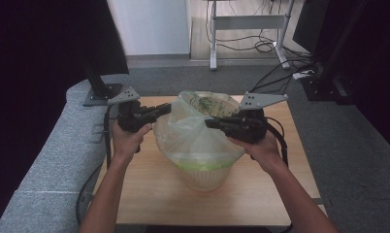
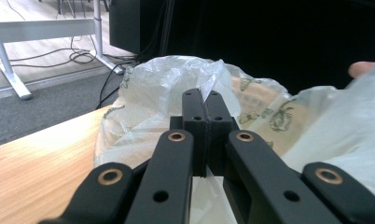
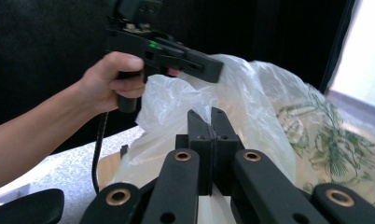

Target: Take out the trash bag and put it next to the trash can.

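Two grippers pinch one clear plastic bag (image 1: 195, 128) that lines a small patterned bin (image 1: 205, 177) standing mid surface (image 1: 149, 189). Left gripper (image 1: 165, 108) has its fingers (image 2: 195, 114) closed on a fold of the bag at the bin's left rim; a sliver of film pokes up between them. Right gripper (image 1: 210, 122) fingers (image 3: 199, 126) are closed too, clamped on bag film near the right side, held a bit above the rim. Likely reason for the two-sided hold: spread the bag mouth and pull the film outward over the rim so the liner sits open. Bag drapes loose over the front of the bin, green band showing underneath. Person's hands (image 1: 127, 141) grip both handles from below.
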`<state>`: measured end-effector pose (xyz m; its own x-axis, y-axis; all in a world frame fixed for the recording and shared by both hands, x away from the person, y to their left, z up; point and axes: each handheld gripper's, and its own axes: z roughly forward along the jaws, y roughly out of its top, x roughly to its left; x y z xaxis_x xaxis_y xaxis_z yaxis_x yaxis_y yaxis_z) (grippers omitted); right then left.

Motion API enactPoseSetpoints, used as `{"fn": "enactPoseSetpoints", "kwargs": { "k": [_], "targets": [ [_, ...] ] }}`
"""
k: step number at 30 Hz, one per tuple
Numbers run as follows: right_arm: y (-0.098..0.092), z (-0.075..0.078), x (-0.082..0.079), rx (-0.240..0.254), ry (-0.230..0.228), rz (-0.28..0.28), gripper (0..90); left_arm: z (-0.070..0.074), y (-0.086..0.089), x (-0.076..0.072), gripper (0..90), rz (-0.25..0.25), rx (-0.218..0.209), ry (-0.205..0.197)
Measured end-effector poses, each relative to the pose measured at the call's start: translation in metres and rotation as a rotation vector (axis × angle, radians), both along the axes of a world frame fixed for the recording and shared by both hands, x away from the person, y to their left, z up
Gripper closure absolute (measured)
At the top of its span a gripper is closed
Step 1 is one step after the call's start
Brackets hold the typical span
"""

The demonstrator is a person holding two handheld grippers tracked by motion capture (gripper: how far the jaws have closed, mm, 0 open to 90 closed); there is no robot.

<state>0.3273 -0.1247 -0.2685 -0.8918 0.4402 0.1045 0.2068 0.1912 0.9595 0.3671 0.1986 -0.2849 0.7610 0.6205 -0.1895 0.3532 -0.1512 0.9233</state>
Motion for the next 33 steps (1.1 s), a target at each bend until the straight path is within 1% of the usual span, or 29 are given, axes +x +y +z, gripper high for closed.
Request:
{"fn": "enactPoseSetpoints", "kwargs": {
  "k": [2,4,5,6,7,9,10,11,12,13,14,15,16,17,18,19,20,21,22,23,24,25,28,30,33],
  "targets": [
    [0.0,-0.004,0.004,-0.011,0.006,-0.01,89.6,-0.001,0.0,-0.001,90.0,-0.002,-0.001,-0.001],
    [-0.002,-0.009,0.006,-0.019,0.011,-0.009,88.3,-0.002,0.0,-0.001,89.9,-0.003,-0.002,0.0],
    [-0.003,-0.011,0.006,-0.018,0.01,0.001,81.4,-0.002,0.0,-0.001,89.9,-0.004,-0.003,0.001],
    [-0.005,-0.013,0.005,-0.019,0.004,0.003,71.2,-0.003,0.001,-0.001,89.8,-0.003,-0.004,0.002],
    [-0.008,-0.014,0.002,-0.028,-0.012,-0.011,61.1,-0.003,0.001,-0.001,89.7,-0.002,-0.006,0.002],
    [-0.021,-0.015,-0.003,-0.045,-0.049,-0.048,44.0,-0.004,0.002,-0.001,89.5,-0.001,-0.008,0.004],
    [-0.03,-0.016,-0.005,-0.037,-0.052,-0.06,40.8,-0.004,0.003,-0.001,89.5,-0.001,-0.01,0.006],
    [-0.039,-0.017,-0.005,-0.02,-0.045,-0.075,38.7,-0.004,0.003,-0.001,89.5,-0.001,-0.01,0.006],
    [-0.049,-0.018,-0.005,0.0,-0.032,-0.08,34.9,-0.004,0.003,-0.001,89.4,-0.001,-0.01,0.006],
    [-0.058,-0.021,-0.004,0.013,-0.014,-0.07,31.7,-0.004,0.003,-0.001,89.4,0.0,-0.01,0.007],
    [-0.065,-0.025,-0.003,0.009,-0.003,-0.062,29.6,-0.004,0.003,-0.001,89.2,0.0,-0.01,0.006],
    [-0.07,-0.029,-0.002,-0.006,0.005,-0.063,26.9,-0.004,0.003,-0.001,89.2,0.001,-0.011,0.006],
    [-0.074,-0.034,-0.002,-0.027,0.008,-0.063,24.3,-0.005,0.003,-0.001,89.1,0.002,-0.013,0.007],
    [-0.075,-0.039,-0.002,-0.048,0.015,-0.068,23.7,-0.005,0.004,-0.001,89.1,0.003,-0.014,0.008],
    [-0.076,-0.044,-0.001,-0.072,0.018,-0.068,23.8,-0.005,0.004,-0.001,89.0,0.003,-0.013,0.008],
    [-0.075,-0.048,-0.001,-0.097,0.019,-0.065,26.3,-0.006,0.004,-0.001,88.9,0.005,-0.015,0.01],
    [-0.075,-0.052,0.0,-0.117,0.014,-0.055,34.8,-0.006,0.004,-0.001,88.8,0.005,-0.015,0.011],
    [-0.074,-0.054,0.0,-0.133,0.006,-0.042,47.1,-0.006,0.004,-0.001,88.8,0.005,-0.015,0.012],
    [-0.073,-0.056,0.0,-0.148,-0.007,-0.044,59.8,-0.006,0.004,-0.001,88.8,0.005,-0.013,0.013],
    [-0.071,-0.056,0.0,-0.169,-0.012,-0.067,75.5,-0.006,0.004,-0.001,88.7,0.005,-0.012,0.013],
    [-0.07,-0.055,0.001,-0.176,-0.019,-0.075,82.5,-0.006,0.004,-0.001,88.7,0.005,-0.011,0.013],
    [-0.068,-0.053,0.002,-0.172,-0.032,-0.082,87.5,-0.006,0.005,-0.001,88.7,0.006,-0.011,0.013],
    [-0.064,-0.041,0.005,-0.132,-0.069,-0.132,89.3,-0.007,0.005,0.0,88.7,0.006,-0.014,0.013],
    [-0.06,-0.034,0.007,-0.117,-0.086,-0.159,89.4,-0.008,0.005,-0.001,88.8,0.005,-0.017,0.015],
    [-0.054,-0.024,0.017,-0.101,-0.1,-0.192,89.3,-0.009,0.004,0.0,88.8,0.003,-0.02,0.018]
  ]
}}
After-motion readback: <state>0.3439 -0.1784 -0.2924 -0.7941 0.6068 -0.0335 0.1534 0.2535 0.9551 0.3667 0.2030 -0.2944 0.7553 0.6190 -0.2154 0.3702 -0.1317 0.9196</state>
